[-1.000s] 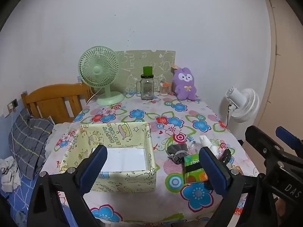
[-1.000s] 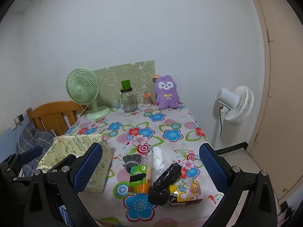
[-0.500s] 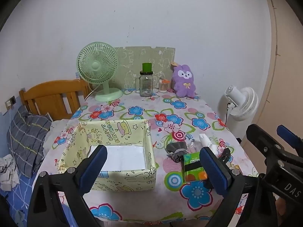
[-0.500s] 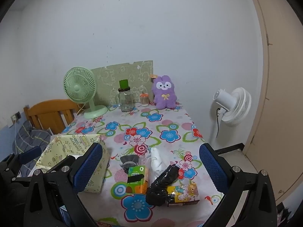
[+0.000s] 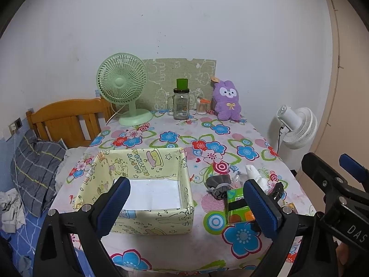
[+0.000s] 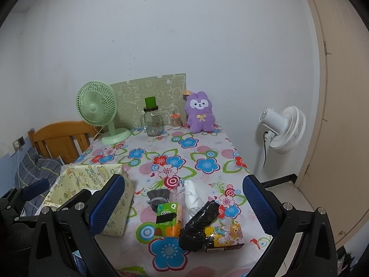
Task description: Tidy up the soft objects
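Left wrist view: our left gripper (image 5: 184, 204) hangs spread wide and empty over the near table (image 5: 184, 249) edge, above the yellow box (image 5: 143, 221). Our right gripper (image 6: 182, 204) is likewise spread and empty. Beside the box lie a grey pouch (image 6: 157, 197), green packet (image 6: 168, 218), white cloth (image 6: 191, 195) and black bag (image 6: 199, 225).

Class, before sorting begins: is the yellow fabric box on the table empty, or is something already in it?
Empty, as far as visible: the yellow fabric box shows only its bare white bottom; the near corners are hidden.
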`<state>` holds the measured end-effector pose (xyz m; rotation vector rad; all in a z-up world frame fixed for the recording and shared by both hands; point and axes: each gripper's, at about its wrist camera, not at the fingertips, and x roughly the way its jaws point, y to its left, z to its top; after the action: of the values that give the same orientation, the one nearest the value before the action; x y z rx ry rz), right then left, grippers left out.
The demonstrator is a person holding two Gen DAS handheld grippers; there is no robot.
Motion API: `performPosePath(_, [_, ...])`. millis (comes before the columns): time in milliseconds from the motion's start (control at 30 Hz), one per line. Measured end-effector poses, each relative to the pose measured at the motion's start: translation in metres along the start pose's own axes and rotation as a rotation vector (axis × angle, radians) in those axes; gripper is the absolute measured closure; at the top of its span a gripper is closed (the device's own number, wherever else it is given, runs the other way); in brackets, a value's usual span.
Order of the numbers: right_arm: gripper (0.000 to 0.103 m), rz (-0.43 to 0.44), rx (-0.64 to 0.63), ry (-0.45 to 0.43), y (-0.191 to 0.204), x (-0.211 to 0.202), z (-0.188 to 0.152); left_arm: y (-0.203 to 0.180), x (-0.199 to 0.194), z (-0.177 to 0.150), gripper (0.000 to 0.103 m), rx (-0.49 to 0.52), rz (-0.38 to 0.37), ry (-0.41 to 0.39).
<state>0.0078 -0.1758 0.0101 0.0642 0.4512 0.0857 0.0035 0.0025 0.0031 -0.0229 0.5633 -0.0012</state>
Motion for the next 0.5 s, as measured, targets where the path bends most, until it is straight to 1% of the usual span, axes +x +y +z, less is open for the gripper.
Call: performPosePath(500, [0.000,0.017,0.009,-0.001,-0.0021,-0.0028,0.0019,-0.0012,-0.0023,0.0025,0.005,-0.003,-0.002,-0.010])
